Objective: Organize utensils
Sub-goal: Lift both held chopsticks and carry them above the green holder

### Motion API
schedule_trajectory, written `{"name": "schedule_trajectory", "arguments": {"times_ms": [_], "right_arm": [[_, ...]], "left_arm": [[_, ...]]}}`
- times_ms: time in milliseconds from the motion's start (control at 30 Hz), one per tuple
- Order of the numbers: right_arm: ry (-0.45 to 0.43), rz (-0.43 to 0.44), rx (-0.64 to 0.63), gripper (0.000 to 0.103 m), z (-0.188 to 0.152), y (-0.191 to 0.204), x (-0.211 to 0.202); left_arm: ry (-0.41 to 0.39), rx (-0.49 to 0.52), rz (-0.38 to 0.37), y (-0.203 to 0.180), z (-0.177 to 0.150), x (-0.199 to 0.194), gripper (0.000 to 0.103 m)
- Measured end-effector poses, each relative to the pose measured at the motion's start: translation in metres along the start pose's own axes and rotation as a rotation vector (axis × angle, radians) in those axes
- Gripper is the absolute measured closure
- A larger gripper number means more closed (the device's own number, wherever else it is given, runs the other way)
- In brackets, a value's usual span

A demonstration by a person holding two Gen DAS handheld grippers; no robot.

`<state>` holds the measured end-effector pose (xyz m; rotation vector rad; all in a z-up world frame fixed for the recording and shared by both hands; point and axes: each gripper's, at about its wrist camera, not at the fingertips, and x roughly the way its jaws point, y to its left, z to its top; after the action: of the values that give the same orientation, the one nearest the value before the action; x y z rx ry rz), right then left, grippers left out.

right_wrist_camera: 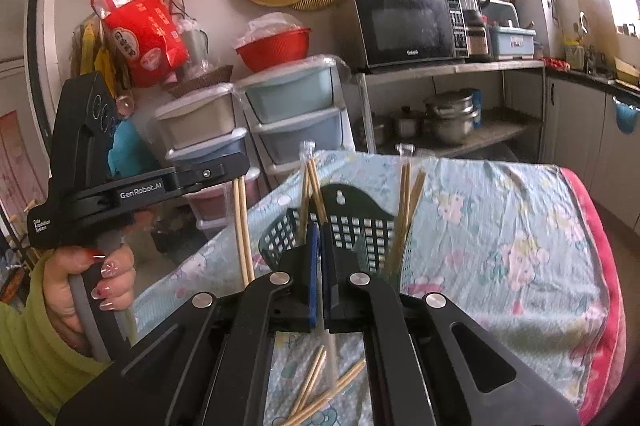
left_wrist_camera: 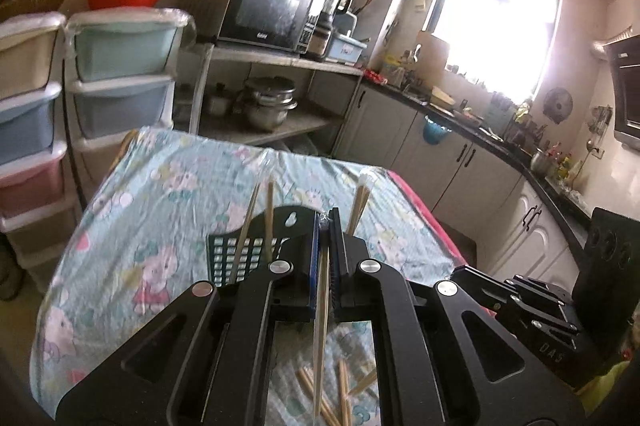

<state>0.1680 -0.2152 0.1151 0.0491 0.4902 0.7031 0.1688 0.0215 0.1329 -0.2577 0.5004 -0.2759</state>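
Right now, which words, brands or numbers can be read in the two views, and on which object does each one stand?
"GenRobot.AI": on the side of the left gripper.
"Data Acquisition System": small print on that gripper's body, above the hand.
"DAS": faint, on the right gripper's body.
Microwave: a brand under the door, too blurred to read.
Red bag: white print, unreadable.

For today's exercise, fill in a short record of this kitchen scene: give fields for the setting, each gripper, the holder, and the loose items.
setting: table with a cartoon-print cloth
left gripper: shut on a chopstick pair
right gripper: shut on a wrapped chopstick pair
holder: dark slotted basket, upright, chopsticks already standing in it
loose chopsticks: several lying on the cloth near the grippers
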Motion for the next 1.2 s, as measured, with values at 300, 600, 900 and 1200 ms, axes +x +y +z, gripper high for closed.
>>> {"name": "schedule_trajectory", "arguments": {"times_ms": [300, 600, 900, 1200], "right_arm": [[-0.062, -0.006, -0.035, 0.101, 0.025, 0.006, -0.008], [-0.135, -0.003, -0.051, 0.101, 0.051, 0.009, -0.014], [-0.190, -0.003, -0.056, 0.101, 0.072, 0.010, -0.015], [-0.242, -0.004, -0.053, 0.101, 0.095, 0.007, -0.016]], "left_arm": [[-0.057, 0.020, -0.017, -0.011, 0.028, -0.004, 0.101], [-0.129, 0.014, 0.001, -0.016, 0.057, -0.003, 0.101], [-0.190, 0.009, 0.034, -0.015, 0.082, -0.001, 0.101], [-0.223, 0.002, 0.067, -0.012, 0.097, 0.008, 0.101]]}}
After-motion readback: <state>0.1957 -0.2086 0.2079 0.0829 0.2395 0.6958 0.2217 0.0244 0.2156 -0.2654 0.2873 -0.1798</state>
